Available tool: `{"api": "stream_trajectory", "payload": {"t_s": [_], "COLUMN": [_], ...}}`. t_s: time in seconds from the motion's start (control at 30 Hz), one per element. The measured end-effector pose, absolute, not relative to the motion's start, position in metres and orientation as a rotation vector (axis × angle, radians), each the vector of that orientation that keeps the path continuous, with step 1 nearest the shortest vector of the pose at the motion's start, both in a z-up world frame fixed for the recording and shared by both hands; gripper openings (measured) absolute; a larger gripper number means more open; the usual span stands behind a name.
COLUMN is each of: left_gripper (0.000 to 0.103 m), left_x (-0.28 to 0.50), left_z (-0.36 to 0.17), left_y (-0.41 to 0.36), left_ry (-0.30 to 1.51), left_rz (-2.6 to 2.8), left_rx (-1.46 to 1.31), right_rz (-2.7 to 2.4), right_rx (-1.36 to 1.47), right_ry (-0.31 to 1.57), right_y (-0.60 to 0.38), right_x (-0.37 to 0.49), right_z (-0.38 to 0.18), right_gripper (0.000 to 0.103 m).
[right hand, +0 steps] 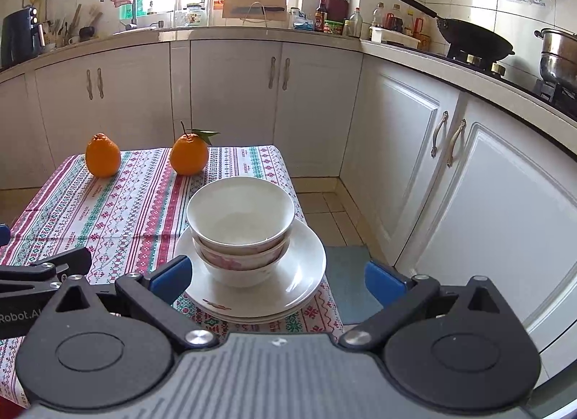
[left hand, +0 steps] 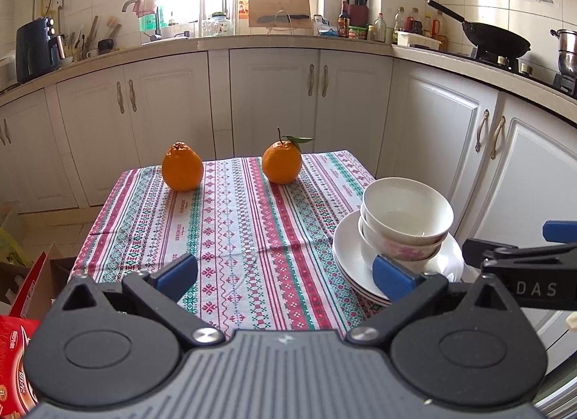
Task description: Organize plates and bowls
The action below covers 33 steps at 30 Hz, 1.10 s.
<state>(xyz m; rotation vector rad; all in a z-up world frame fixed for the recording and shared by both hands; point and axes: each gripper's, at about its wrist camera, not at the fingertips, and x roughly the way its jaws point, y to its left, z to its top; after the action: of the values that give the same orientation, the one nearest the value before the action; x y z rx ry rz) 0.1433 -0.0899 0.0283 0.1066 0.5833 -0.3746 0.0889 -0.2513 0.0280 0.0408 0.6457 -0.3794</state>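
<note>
So the dishes are all piled up near the right edge of the table point(right hand: 43, 202), which has that striped red, green and white cloth on it. The stack of bowls point(right hand: 241, 235) looks like 3 nested ones: a plain white one on top, then 1 with a pink floral pattern, then another white one at the bottom. They sit right in the middle of a stack of plates point(right hand: 306, 264), at least 2 white ones, maybe 3, hard to count from the rims. The lowest visible rim has a little red mark on it.

The left gripper point(left hand: 285, 271) hangs over the near part of the cloth with its blue fingers spread wide, nothing between them. Its right finger pad overlaps the near edge of the plates in the left wrist view, but I can't tell if it's actually touching.

The right gripper point(right hand: 279, 278) is just in front of the plates, also wide open and empty. Its left finger sits beside the near left rim of the plates, and the right one hangs off past the table edge, over the floor.

2 oranges at the far end of the table, well apart from the dishes: a bumpy-topped orange point(right hand: 102, 155) on the left, and a leafy orange point(right hand: 189, 155) to its right with stem and leaf on.
</note>
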Motion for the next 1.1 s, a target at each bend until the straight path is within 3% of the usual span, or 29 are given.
{"api": "stream_trajectory", "payload": {"t_s": [1.1], "left_gripper": [0.102], "left_x": [0.1426], "left_z": [0.0289], "left_y": [-0.0897], "left_ry": [0.588], "left_rz": [-0.383], "left_rx": [0.090], "right_rz": [-0.393], "right_rx": [0.016], "right_ry": [0.635], "right_y": [-0.2496], "right_x": [0.0876], "right_z": [0.0301], "right_gripper": [0.103]}}
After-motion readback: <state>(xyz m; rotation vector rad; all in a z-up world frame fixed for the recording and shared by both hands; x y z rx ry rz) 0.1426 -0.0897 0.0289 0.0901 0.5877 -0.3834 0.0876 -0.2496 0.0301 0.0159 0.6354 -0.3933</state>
